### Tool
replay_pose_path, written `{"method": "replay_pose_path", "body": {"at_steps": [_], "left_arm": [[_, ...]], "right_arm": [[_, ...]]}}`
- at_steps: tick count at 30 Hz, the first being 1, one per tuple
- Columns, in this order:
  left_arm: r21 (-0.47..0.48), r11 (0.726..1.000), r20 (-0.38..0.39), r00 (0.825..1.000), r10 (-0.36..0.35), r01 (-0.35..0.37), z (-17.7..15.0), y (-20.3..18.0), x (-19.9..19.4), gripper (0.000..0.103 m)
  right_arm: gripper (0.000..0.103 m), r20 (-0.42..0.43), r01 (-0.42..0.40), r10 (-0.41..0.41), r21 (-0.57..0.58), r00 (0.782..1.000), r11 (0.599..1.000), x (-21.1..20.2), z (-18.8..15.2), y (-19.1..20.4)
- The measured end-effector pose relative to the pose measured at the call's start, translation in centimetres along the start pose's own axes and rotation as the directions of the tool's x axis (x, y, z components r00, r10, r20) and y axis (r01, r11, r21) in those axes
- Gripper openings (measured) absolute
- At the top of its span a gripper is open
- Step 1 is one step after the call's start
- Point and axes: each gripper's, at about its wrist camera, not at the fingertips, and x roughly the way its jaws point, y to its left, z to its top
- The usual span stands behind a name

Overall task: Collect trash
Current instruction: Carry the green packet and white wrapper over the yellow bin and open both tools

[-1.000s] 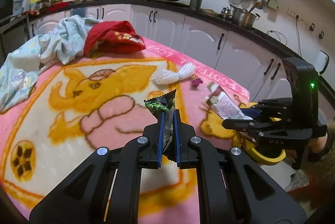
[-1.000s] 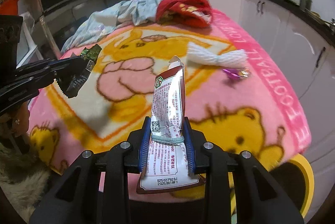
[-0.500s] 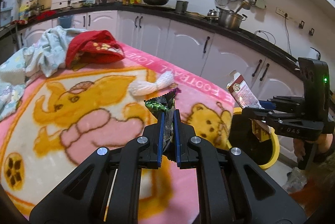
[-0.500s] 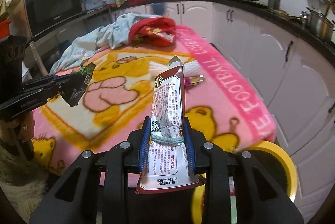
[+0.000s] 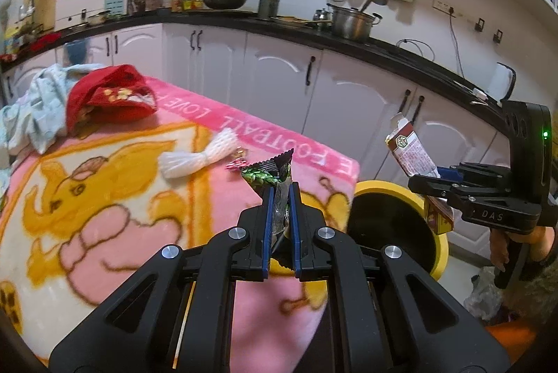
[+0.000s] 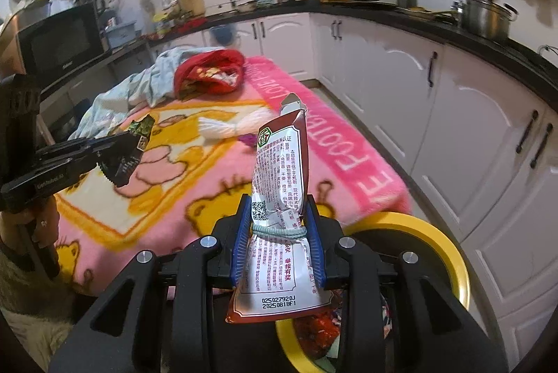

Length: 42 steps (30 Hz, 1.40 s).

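Wrappers look light, crinkly: left gripper (image 5: 280, 195) clenches the green wrapper (image 5: 268, 172) edge, right gripper (image 6: 279, 226) the red packet (image 6: 280, 163) mid-body.

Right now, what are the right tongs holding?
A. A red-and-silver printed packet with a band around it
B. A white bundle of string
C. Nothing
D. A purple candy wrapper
A: in the right wrist view the right tongs are shut on the red-and-silver packet, standing upright with a pale band around its middle, above the yellow-rimmed bin.
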Motion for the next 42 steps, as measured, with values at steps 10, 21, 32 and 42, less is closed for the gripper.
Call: {"method": "replay_pose_path", "body": {"at_steps": [10, 21, 32, 42], "left_arm": [[0.034, 0.996, -0.012, 0.997, -0.08, 0.081, 1.0, -3.9, 2.7, 0.005], [0.074, 0.984, -0.071, 0.986, -0.154, 0.159, 0.7, -8.1, 6.4, 0.005], [0.081, 0.964, -0.161, 0.958, -0.236, 0.252, -0.3, -11.5, 11.3, 0.005], [0.07, 0.956, -0.253, 0.932, -0.259, 0.284, -1.8, -13.1, 15.5, 0.005]], "right_arm": [[0.029, 0.024, 0.056, -0.059, 0.093, 0.998, 0.994, -2.3, -2.2, -4.0], [0.029, 0.011, 0.116, -0.119, 0.154, 0.993, 0.981, -3.1, -4.7, -7.4], [0.029, -0.03, 0.153, -0.15, 0.205, 0.988, 0.967, -2.3, -7.4, -9.9], [0.029, -0.085, 0.164, -0.147, 0.254, 0.985, 0.953, -0.7, -9.8, -11.7]]}}
